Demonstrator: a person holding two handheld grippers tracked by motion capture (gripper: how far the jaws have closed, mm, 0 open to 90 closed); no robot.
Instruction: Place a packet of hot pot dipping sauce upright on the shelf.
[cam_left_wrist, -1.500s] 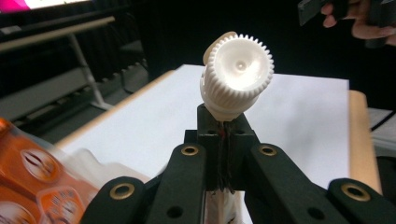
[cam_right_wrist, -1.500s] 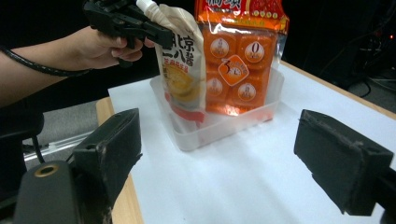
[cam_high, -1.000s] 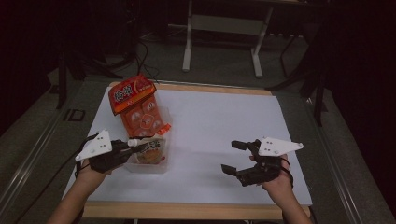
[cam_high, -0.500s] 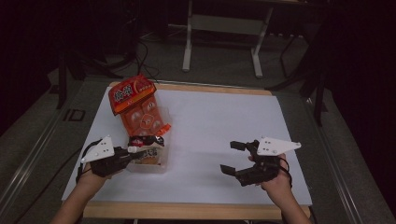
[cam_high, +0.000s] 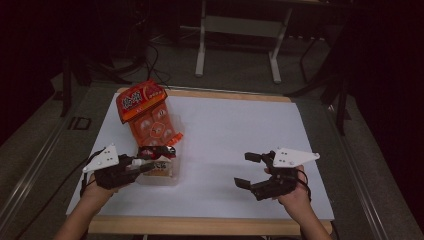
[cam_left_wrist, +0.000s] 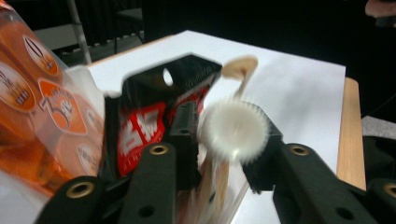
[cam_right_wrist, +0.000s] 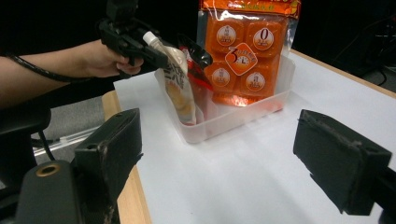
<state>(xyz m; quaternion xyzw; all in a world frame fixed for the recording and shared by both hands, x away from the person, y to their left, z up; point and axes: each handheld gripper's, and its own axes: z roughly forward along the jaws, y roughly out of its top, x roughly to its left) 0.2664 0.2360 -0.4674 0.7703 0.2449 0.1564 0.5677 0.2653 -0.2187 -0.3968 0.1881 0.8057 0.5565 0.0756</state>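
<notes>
Pouch (cam_right_wrist: 180, 88) with the white cap stands in the clear bin (cam_right_wrist: 243, 116) near you; your left gripper (cam_high: 145, 165) has just been opening around that cap, jaws now loose. Right gripper (cam_high: 252, 172) waits wide over the surface (cam_high: 240, 130). Pull away crookedly and you tip it against the orange pack (cam_high: 150, 117) beyond.

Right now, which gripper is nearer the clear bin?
Left. The left gripper is at the clear bin, its jaws just opening around a pouch cap; the right gripper hovers apart to its right.
</notes>
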